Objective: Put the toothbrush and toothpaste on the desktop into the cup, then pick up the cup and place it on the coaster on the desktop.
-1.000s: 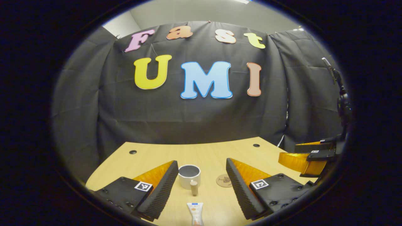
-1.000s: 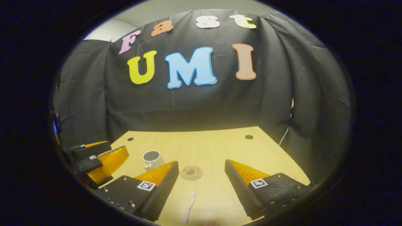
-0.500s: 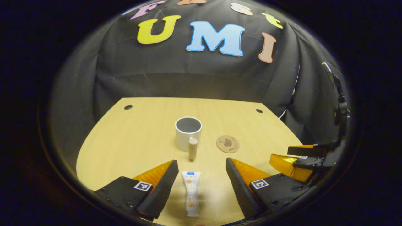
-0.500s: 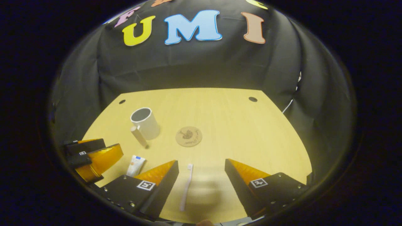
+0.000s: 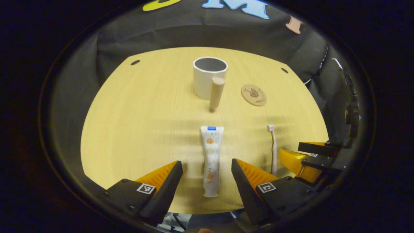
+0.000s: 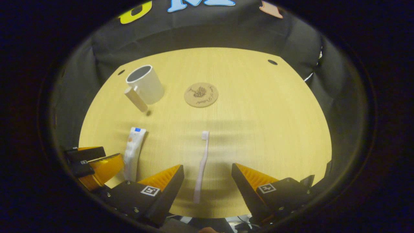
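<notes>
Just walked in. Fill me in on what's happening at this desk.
A person holds two grippers above the desk, both open and empty. The left gripper lines up over the toothpaste; the right gripper over the toothbrush. Both items lie flat. The cup stands empty beside the bare coaster.

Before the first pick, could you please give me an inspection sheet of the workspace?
Surface: wooden desktop, two round holes near its far edge.
Job's things: toothpaste and toothbrush lying flat, apart; cup upright, nothing seen inside; coaster bare, right of the cup.
Clutter: nothing seen.
Grippers: left gripper open, astride the toothpaste; right gripper open, astride the toothbrush.
Cables: one at the booth's right edge.
Surroundings: black cloth wall.
</notes>
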`<state>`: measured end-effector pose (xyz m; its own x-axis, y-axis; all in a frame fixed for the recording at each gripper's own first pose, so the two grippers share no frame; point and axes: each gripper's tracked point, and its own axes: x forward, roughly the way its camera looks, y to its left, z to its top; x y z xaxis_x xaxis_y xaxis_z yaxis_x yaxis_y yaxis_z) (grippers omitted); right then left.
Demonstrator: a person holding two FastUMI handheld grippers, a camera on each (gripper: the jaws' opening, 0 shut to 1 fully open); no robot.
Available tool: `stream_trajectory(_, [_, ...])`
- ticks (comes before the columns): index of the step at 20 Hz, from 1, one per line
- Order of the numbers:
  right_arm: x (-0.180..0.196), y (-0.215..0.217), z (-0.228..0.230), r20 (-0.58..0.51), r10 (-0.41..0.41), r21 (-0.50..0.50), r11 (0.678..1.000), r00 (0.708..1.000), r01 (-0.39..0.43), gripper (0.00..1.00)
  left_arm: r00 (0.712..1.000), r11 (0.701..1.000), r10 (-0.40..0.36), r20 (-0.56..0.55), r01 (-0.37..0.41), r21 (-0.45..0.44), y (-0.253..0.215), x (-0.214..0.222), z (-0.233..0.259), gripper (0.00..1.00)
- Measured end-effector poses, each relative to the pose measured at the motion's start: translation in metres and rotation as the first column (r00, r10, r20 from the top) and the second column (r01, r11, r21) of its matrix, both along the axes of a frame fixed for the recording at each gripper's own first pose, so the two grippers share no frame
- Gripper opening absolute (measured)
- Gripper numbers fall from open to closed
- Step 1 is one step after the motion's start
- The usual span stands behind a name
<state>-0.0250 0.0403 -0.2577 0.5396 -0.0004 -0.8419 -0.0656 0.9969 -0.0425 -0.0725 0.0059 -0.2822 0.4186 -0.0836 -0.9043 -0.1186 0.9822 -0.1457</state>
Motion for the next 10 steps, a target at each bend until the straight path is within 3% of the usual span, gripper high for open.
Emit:
stream_trajectory(8, [-0.001,0.011,-0.03,-0.162,-0.041,0.013,0.999,0.986,0.044,0.92,0.989,0.999,-0.034,-0.141,0.032,-0.015,-0.011,0.012,-0.04,0.97])
stream_trajectory(10, [-0.001,0.011,-0.035,-0.183,-0.047,-0.001,0.999,0.982,0.048,0.8,0.987,0.999,-0.039,-0.154,0.036,-0.025,-0.013,0.014,-0.045,0.97])
